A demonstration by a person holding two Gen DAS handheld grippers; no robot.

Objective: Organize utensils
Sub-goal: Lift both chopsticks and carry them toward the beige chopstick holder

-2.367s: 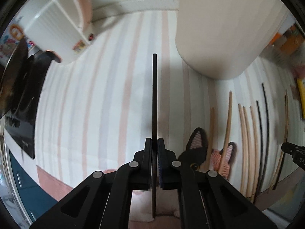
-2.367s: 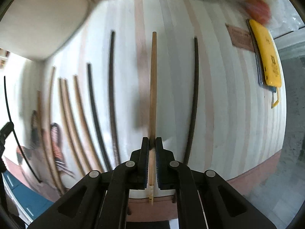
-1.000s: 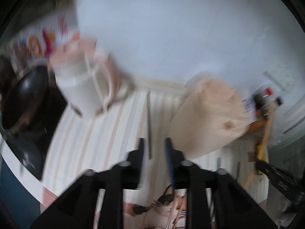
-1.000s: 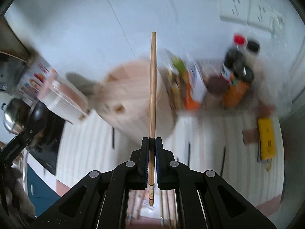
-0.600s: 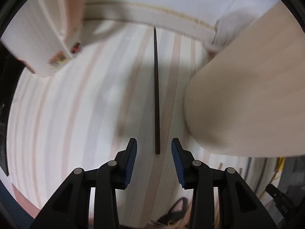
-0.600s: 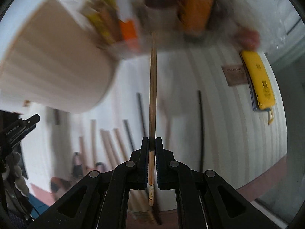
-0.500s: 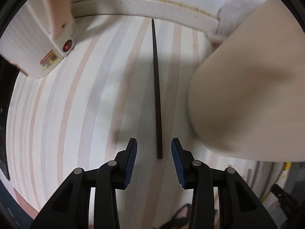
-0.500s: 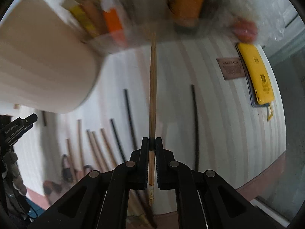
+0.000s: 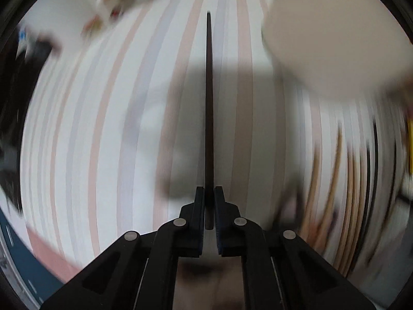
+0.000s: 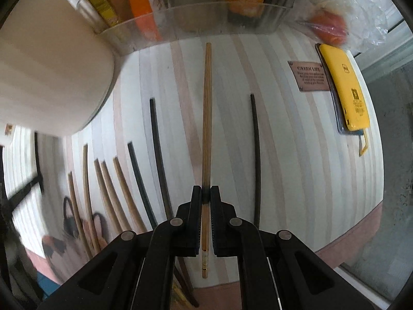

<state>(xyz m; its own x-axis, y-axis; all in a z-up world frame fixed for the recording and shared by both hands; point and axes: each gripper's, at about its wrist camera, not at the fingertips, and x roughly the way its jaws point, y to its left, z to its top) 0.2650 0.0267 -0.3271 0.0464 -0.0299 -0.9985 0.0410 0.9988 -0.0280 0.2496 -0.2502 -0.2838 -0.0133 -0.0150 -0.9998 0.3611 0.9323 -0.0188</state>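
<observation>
In the left wrist view a black chopstick lies along the striped mat. My left gripper points down at it. Its jaws are closing, and the pads press the chopstick's near end from both sides. In the right wrist view my right gripper is shut on a light wooden chopstick low over the mat. Its short end sticks out behind the pads. Several more chopsticks lie in a row on the mat. A black one lies to the right, and two black ones and wooden ones to the left.
A big beige round container stands on the mat, also in the left wrist view. A clear bin of packets lines the far edge. A yellow flat item and a brown label lie at the right. A blurred white caddy is far left.
My left gripper has dropped to the mat and its open jaws have closed around the lying black chopstick. The right gripper has sunk lower, still holding the wooden chopstick.
</observation>
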